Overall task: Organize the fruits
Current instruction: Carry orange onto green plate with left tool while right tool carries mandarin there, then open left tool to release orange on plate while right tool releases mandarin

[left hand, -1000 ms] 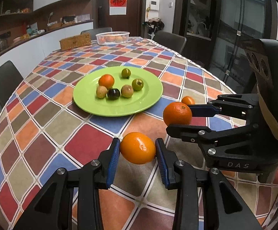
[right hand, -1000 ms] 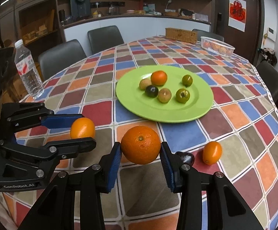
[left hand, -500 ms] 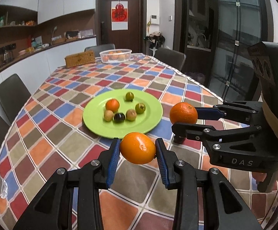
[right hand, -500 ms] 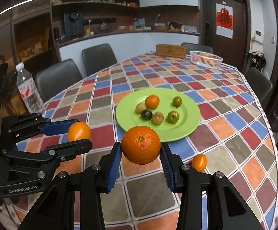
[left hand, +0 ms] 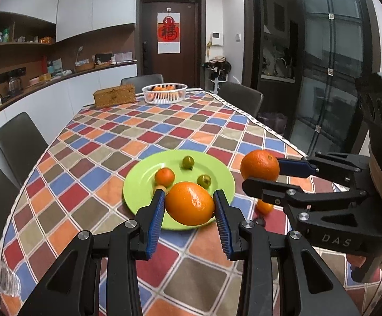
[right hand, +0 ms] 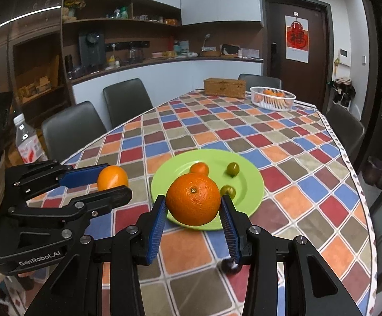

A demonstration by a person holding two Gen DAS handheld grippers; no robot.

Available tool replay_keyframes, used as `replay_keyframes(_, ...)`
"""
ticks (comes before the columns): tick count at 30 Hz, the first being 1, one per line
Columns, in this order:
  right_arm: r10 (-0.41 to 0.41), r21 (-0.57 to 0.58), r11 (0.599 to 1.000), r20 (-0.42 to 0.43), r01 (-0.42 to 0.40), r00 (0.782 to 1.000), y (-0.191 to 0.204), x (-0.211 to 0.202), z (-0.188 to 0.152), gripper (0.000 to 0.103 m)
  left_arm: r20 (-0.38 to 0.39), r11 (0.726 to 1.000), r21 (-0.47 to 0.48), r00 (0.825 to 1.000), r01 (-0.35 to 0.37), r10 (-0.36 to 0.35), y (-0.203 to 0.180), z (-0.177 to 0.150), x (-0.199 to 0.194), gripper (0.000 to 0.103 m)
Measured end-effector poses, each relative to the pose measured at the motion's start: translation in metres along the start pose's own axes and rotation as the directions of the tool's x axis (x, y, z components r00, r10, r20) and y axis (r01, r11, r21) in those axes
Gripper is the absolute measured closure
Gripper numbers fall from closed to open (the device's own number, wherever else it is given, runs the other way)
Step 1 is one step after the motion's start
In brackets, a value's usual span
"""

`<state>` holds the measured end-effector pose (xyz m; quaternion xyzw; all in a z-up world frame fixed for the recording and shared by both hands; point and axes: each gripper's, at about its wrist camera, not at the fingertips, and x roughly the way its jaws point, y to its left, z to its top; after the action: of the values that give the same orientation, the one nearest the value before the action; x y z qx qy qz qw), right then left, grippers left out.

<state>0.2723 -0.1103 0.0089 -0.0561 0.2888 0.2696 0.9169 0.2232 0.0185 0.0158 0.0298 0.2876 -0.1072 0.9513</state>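
My left gripper [left hand: 188,205] is shut on a smooth orange [left hand: 189,203] and holds it high above the table, in front of the green plate [left hand: 138,181]. My right gripper [right hand: 193,206] is shut on a dimpled orange [right hand: 193,202], also raised; it shows at the right of the left wrist view [left hand: 260,164]. The left gripper with its orange [right hand: 112,177] shows at the left of the right wrist view. The plate [right hand: 248,181] holds several small fruits, partly hidden by the held oranges. A small orange fruit [left hand: 264,207] lies on the cloth beside the plate.
A white basket [left hand: 164,93] with oranges and a wicker box [left hand: 114,95] stand at the table's far end. A water bottle [right hand: 27,142] stands at the left table edge. A dark small fruit [right hand: 227,264] lies near the front. Chairs surround the checked table.
Both grippers have risen and pulled back with their oranges, so the plate looks smaller and farther and more of the room shows. Both grips are unchanged.
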Motion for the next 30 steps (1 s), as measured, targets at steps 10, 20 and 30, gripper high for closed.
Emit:
replay_keyframes(10,-0.018,0.018,1.0,-0.02,0.018,1.0,-0.02,0.028,0.023,0.061,-0.023,1.0,-0.021,1.0,0.017,-0.018,0.012,0.021,0.035,0.066)
replay_keyframes(20,-0.028,0.029,0.999,-0.099,0.031,0.995,-0.047,0.074,0.035,0.061,-0.065,0.999,-0.032,0.998,0.013,-0.016,0.021,0.029,0.082,0.066)
replay_keyframes(30,-0.024,0.044,0.999,-0.18,0.032,0.983,-0.07,0.129,0.034,0.061,-0.155,0.995,-0.097,0.987,0.035,-0.05,0.038,0.024,0.136,0.066)
